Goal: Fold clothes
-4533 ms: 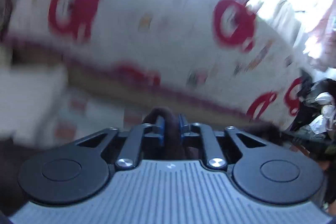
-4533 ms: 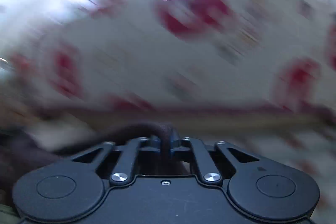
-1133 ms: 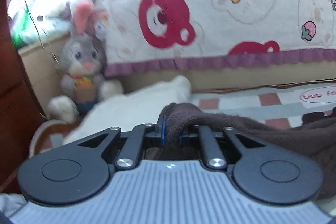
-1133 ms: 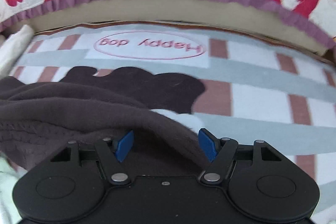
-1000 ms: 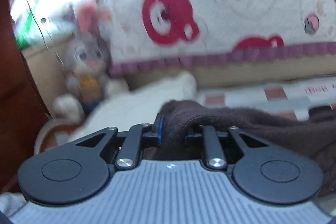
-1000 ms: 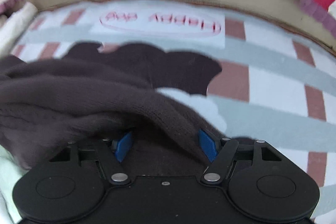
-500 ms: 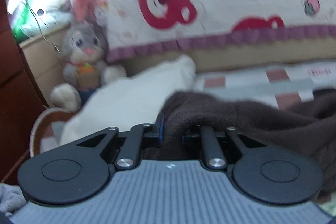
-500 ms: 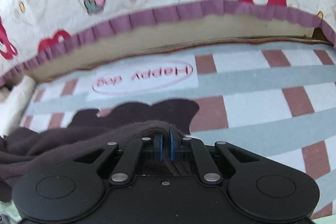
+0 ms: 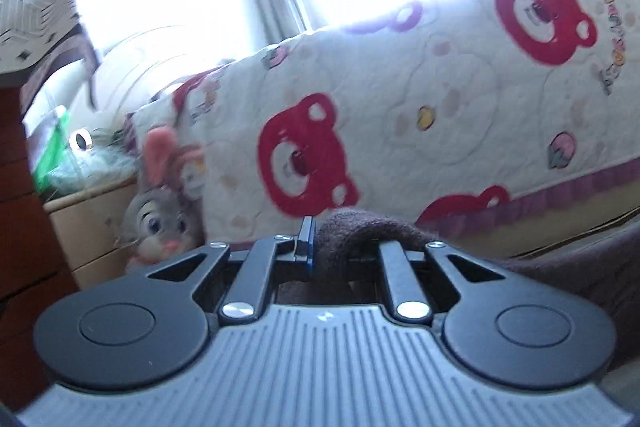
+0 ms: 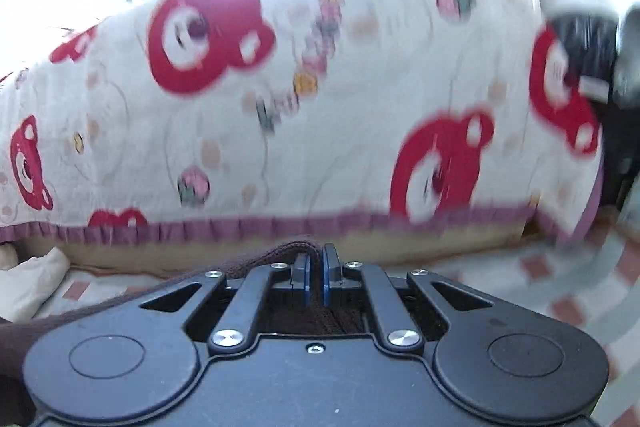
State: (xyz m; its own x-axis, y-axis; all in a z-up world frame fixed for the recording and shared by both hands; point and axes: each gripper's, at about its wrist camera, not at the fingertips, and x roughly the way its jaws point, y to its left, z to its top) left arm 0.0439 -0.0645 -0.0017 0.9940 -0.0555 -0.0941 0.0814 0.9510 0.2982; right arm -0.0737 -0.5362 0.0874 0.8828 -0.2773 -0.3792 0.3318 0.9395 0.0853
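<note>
A dark brown knitted garment (image 9: 360,227) is pinched in my left gripper (image 9: 340,243), which is shut on a bunched fold of it; the cloth trails off to the right (image 9: 580,267). In the right wrist view the same brown garment (image 10: 296,249) shows as a ribbed edge held between the blue pads of my right gripper (image 10: 316,267), shut on it, with more cloth hanging at the lower left (image 10: 12,339). Both grippers are lifted and face the bear-print quilt.
A cream quilt with red bears and a purple frill (image 9: 440,107) (image 10: 280,87) is heaped behind the checked bed sheet (image 10: 560,287). A grey plush rabbit (image 9: 160,211) leans by a wicker box (image 9: 80,219), a wooden cabinet (image 9: 16,227) stands left, a white pillow (image 10: 32,279) lies left.
My right gripper went from open around the garment to shut on its edge. Both grippers then rose with the cloth, so the views now show the quilt and window instead of the sheet.
</note>
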